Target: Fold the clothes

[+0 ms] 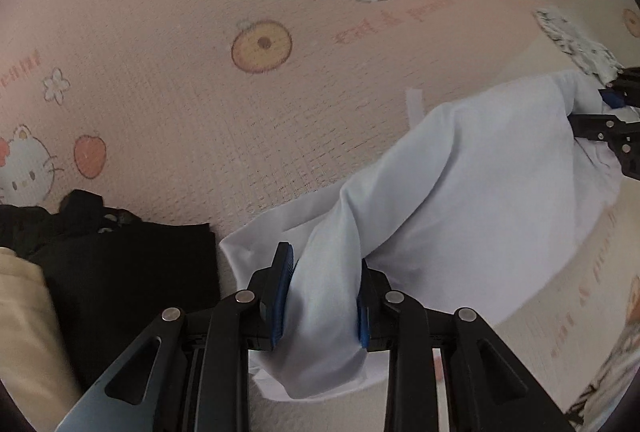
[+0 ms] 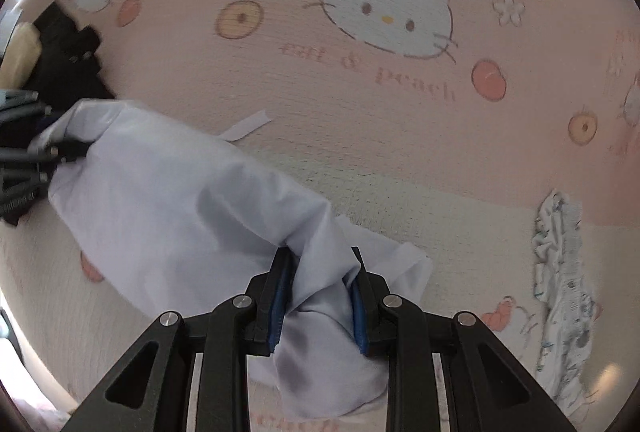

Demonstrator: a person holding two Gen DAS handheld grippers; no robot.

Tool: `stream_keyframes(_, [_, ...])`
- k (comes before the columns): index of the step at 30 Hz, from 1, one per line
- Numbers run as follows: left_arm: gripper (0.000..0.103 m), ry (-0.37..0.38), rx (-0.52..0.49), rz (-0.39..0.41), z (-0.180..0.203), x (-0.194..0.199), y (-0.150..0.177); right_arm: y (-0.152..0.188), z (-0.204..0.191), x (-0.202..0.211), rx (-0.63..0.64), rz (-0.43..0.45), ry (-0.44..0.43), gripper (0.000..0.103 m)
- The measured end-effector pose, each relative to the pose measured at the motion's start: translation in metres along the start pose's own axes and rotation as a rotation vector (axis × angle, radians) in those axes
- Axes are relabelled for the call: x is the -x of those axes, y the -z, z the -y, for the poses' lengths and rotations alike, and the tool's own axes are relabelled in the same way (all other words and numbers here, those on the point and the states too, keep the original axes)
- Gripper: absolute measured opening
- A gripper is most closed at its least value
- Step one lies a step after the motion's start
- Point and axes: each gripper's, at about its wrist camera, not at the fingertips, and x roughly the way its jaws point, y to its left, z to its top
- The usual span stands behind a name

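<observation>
A pale lilac-white garment point(image 1: 472, 184) hangs stretched between my two grippers above a pink cartoon-print bed sheet point(image 1: 168, 80). My left gripper point(image 1: 326, 272) is shut on a bunched end of it, the cloth squeezed between the blue pads. In the right wrist view the same garment point(image 2: 172, 200) runs from the left edge down to my right gripper point(image 2: 322, 272), which is shut on its other bunched end. Each gripper shows in the other's view: the right gripper point(image 1: 600, 112) at the far right, the left gripper point(image 2: 60, 152) at the far left. A narrow white strip point(image 2: 248, 126) pokes out behind the cloth.
A black garment point(image 1: 128, 264) and a cream one point(image 1: 24, 312) lie piled at the lower left of the left wrist view. A crumpled white patterned garment point(image 2: 560, 280) lies on the sheet at the right of the right wrist view.
</observation>
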Motion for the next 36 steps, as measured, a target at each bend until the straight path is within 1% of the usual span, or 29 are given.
stream_keyframes(3, [0.025, 0.016, 0.046, 0.003, -0.006, -0.014, -0.001, -0.005, 0.005, -0.018, -0.048, -0.022, -0.013, 0.025])
stream_keyframes(4, [0.025, 0.033, 0.065, 0.005, -0.01, -0.016, -0.002, -0.006, 0.006, -0.023, -0.055, -0.032, -0.017, 0.025])
stream_keyframes(8, [0.026, 0.088, 0.078, -0.023, -0.019, -0.021, -0.008, -0.009, 0.011, -0.041, -0.112, -0.072, -0.041, 0.026])
stream_keyframes(9, [0.028, 0.105, 0.088, -0.032, -0.022, -0.021, -0.009, -0.01, 0.013, -0.041, -0.13, -0.07, -0.051, 0.027])
stream_keyframes(10, [0.032, 0.128, 0.105, -0.041, -0.028, -0.018, -0.01, -0.01, 0.016, -0.04, -0.149, -0.068, -0.061, 0.034])
stream_keyframes(11, [0.048, 0.152, 0.128, -0.032, -0.034, -0.011, -0.01, -0.01, 0.019, -0.036, -0.174, -0.055, -0.066, 0.042])
stream_keyframes(12, [0.072, 0.175, 0.15, -0.023, -0.04, -0.004, -0.01, -0.008, 0.024, -0.027, -0.206, -0.04, -0.067, 0.053])
stream_keyframes(13, [0.082, 0.199, 0.173, -0.014, -0.046, 0.004, -0.01, -0.006, 0.03, -0.019, -0.238, -0.025, -0.068, 0.064])
stream_keyframes(14, [0.086, 0.219, 0.199, 0.002, -0.054, 0.012, -0.009, -0.004, 0.035, -0.011, -0.269, -0.01, -0.068, 0.068])
stream_keyframes(15, [0.086, 0.238, 0.225, 0.019, -0.061, 0.021, -0.009, -0.002, 0.04, -0.002, -0.301, 0.005, -0.069, 0.072])
stream_keyframes(17, [0.086, 0.27, 0.279, 0.054, -0.075, 0.038, -0.006, 0.007, 0.054, 0.017, -0.373, 0.048, -0.092, 0.072])
stream_keyframes(19, [0.086, 0.279, 0.317, 0.07, -0.084, 0.045, -0.003, 0.019, 0.067, 0.036, -0.45, 0.085, -0.107, 0.076])
stream_keyframes(20, [0.086, 0.283, 0.336, 0.077, -0.088, 0.048, -0.001, 0.025, 0.07, 0.04, -0.476, 0.091, -0.107, 0.076])
stream_keyframes(21, [0.086, 0.276, 0.347, 0.079, -0.087, 0.05, 0.004, 0.033, 0.074, 0.043, -0.509, 0.1, -0.118, 0.076])
stream_keyframes(23, [0.086, 0.268, 0.366, 0.078, -0.082, 0.054, 0.014, 0.035, 0.081, 0.053, -0.559, 0.108, -0.138, 0.076])
stream_keyframes(26, [0.086, 0.266, 0.389, 0.046, -0.074, 0.047, 0.029, 0.051, 0.08, 0.057, -0.596, 0.126, -0.167, 0.076])
stream_keyframes(28, [0.086, 0.246, 0.4, 0.027, -0.069, 0.039, 0.037, 0.059, 0.078, 0.054, -0.589, 0.136, -0.181, 0.076])
stream_keyframes(29, [0.086, 0.229, 0.406, 0.019, -0.068, 0.036, 0.04, 0.062, 0.075, 0.051, -0.577, 0.136, -0.169, 0.076])
stream_keyframes(31, [0.086, 0.202, 0.423, 0.032, -0.068, 0.031, 0.043, 0.062, 0.072, 0.051, -0.55, 0.135, -0.154, 0.076])
stream_keyframes(33, [0.086, 0.199, 0.435, 0.038, -0.067, 0.029, 0.042, 0.06, 0.065, 0.049, -0.495, 0.142, -0.133, 0.076])
stream_keyframes(35, [0.085, 0.196, 0.446, 0.045, -0.067, 0.028, 0.04, 0.053, 0.058, 0.05, -0.445, 0.174, -0.136, 0.076])
stream_keyframes(36, [0.085, 0.208, 0.451, 0.042, -0.067, 0.024, 0.037, 0.049, 0.056, 0.049, -0.421, 0.187, -0.128, 0.076])
